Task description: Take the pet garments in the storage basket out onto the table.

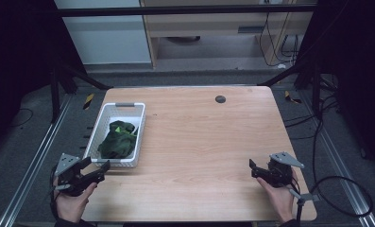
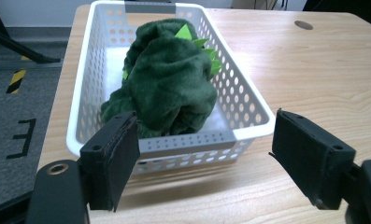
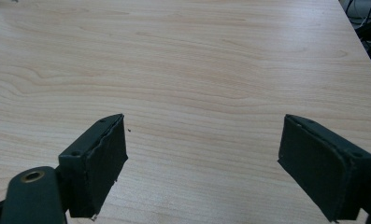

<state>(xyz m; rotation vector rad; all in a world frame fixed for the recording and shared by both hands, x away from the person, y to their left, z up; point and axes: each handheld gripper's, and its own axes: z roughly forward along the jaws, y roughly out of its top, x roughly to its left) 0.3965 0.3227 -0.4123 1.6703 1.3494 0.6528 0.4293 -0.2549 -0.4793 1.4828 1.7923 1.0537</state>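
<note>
Left gripper (image 1: pixel 96 169) sat at the table's near-left corner w/ jaws spread apart and nothing between them, aimed at the near short wall of a white basket (image 1: pixel 106 122). In the left gripper view the pads (image 2: pixel 113 158) framed that wall, just short of it; whether they touched it could not be told. Right gripper (image 1: pixel 260 171) hovered near the front-right edge, jaws likewise wide apart and empty, pointing left across bare wood; in the right gripper view its pads (image 3: pixel 99 163) bracketed plain tabletop. A hand (image 1: pixel 72 201) held the left tool, another hand (image 1: pixel 279 201) the right, both coming in from the bottom.

The basket lay on the left part of the table (image 1: pixel 208 142), long axis running front to back, leaning slightly right toward the far end, its grey handle (image 1: pixel 124 104) on the far wall. Inside, a dark green plush cloth (image 1: pixel 115 142) was bunched toward the near end, w/ bright green spikes (image 2: pixel 199 44) at its far side; its heap rose above the rim.

The surface was light wood-grain, w/ a dark round grommet (image 1: pixel 220 99) near the far edge, centre-right. Beyond: grey floor, black frame legs, a pale cabinet, cables at right.

The basket hugged the left edge; the centre and right of the table were bare wood, the grippers well apart.
</note>
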